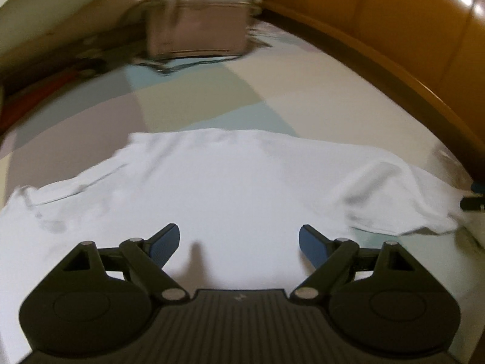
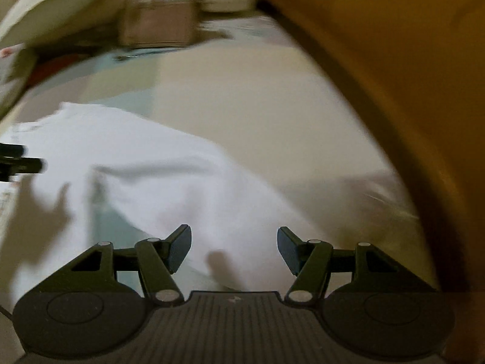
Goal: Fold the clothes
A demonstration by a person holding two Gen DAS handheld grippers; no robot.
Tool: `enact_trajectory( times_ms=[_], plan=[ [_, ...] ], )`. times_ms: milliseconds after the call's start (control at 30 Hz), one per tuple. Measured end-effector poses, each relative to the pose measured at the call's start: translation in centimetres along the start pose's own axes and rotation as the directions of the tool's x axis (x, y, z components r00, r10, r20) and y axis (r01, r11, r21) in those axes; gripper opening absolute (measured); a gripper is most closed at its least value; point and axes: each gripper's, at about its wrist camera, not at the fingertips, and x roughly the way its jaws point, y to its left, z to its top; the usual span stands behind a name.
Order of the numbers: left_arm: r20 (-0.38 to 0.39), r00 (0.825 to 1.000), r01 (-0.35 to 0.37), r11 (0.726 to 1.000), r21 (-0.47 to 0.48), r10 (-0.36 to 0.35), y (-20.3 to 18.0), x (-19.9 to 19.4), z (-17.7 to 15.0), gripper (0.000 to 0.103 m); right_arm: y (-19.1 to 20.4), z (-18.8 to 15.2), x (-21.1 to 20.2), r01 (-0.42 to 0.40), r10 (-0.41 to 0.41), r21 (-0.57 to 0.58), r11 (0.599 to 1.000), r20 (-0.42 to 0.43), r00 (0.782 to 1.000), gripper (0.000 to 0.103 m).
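A white garment (image 1: 230, 182) lies spread flat on the bed, with a sleeve (image 1: 394, 200) sticking out on the right. My left gripper (image 1: 238, 233) hovers over the middle of the cloth, open, with nothing between its blue pads. In the blurred right wrist view, the garment (image 2: 157, 182) runs from the left down under my right gripper (image 2: 234, 233). That gripper is open over the cloth's right edge and holds nothing. A dark part of each gripper shows at the edge of the other's view: the right gripper (image 1: 473, 201) and the left gripper (image 2: 18, 160).
The bed sheet (image 1: 197, 100) has pastel patches of blue, beige and grey. A brownish bag (image 1: 197, 27) stands at the far end, and a pale pillow (image 1: 51, 3) lies at the far left. A glossy wooden board (image 1: 409, 30) curves along the bed's right side.
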Motion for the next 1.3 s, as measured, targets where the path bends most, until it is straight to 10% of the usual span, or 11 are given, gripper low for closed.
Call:
enact_trajectory(
  times_ms=[133, 400, 600, 967, 1100, 1300],
  plan=[
    [-0.007, 0.999, 0.032, 0.999, 0.035, -0.032, -2.4, 0.1, 0.3, 0.086, -5.9, -2.5, -0.7, 0.135, -0.133, 0.129, 0.982, -0.027, 0.991, 0.068],
    [-0.028, 0.997, 0.069, 0.993, 0.092, -0.066, -5.6, 0.8, 1.0, 0.086, -10.3, -9.3, -0.5, 0.142, -0.105, 0.529, 0.836, -0.1, 0.989, 0.066],
    [-0.021, 0.998, 0.068, 0.991, 0.117, -0.066, -6.3, 0.9, 1.5, 0.086, -10.1, -8.6, 0.5, 0.081, -0.063, 0.565, 0.821, -0.051, 0.997, 0.007],
    [-0.006, 0.999, 0.049, 0.996, 0.077, -0.049, -5.3, 0.2, 1.2, 0.086, -12.2, -4.4, -0.7, 0.294, -0.293, 0.415, 0.861, -0.067, 0.954, 0.013],
    [-0.004, 0.999, 0.041, 0.997, 0.064, -0.041, -4.5, 0.0, 0.9, 0.086, -11.0, -4.3, -1.1, 0.264, -0.254, 0.447, 0.854, -0.084, 0.964, 0.044],
    [-0.016, 0.999, 0.033, 0.998, 0.047, -0.033, -3.5, 0.0, 0.6, 0.086, -10.7, -8.4, 0.2, 0.131, -0.051, 0.745, 0.654, -0.129, 0.99, 0.045]
  ],
)
